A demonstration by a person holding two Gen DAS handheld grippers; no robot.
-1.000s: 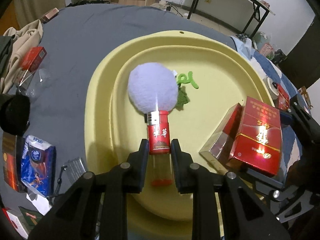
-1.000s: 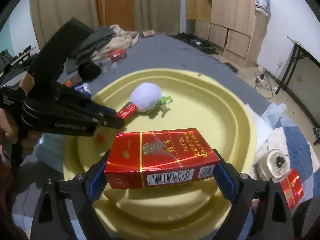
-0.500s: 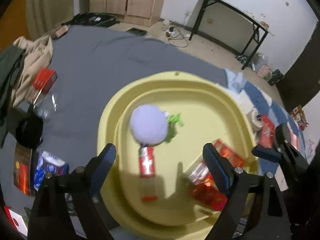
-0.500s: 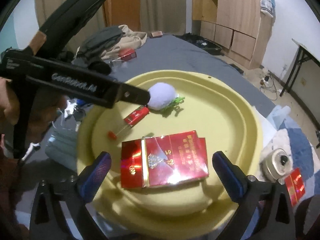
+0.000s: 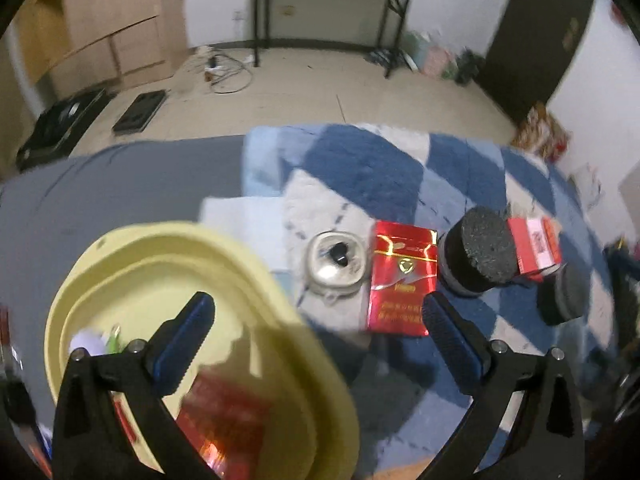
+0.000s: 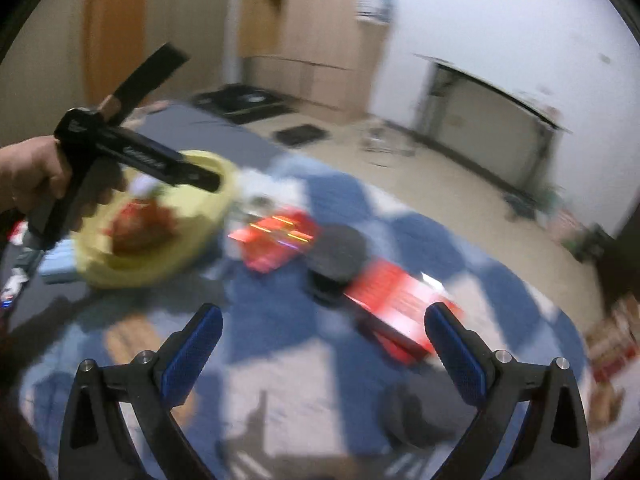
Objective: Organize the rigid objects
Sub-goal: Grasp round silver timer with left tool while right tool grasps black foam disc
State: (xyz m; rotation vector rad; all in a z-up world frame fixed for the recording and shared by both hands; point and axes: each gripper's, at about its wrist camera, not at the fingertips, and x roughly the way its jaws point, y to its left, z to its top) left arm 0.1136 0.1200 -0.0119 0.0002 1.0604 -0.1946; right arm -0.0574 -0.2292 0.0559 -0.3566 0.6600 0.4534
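Observation:
My left gripper [image 5: 316,308] hangs above the yellow tray's [image 5: 256,264] right rim and the checked blanket [image 5: 360,168]. Its jaws are opening, with nothing between them. Ahead of it on the blanket lie a red cigarette pack [image 5: 400,280], a round glass dish [image 5: 338,266], a black round pad [image 5: 478,254] and a red-and-white pack [image 5: 536,246]. A blurred red pack [image 5: 224,420] and a white pompom [image 5: 86,340] are in the tray. My right gripper [image 6: 323,316] is open and empty over the blanket, near another red pack [image 6: 396,308] and the black pad [image 6: 336,256].
A person's hand [image 6: 32,180] holds the left tool over the tray [image 6: 160,264]. A second black pad [image 5: 562,296] lies at the right. Beyond the blanket are grey bedding [image 5: 120,192], bare floor, a black desk [image 5: 328,8] and wooden cabinets.
The left gripper let go of the lighter and the right let go of the red pack, both left in the tray. Both opened wide and swung right, over the checked blanket.

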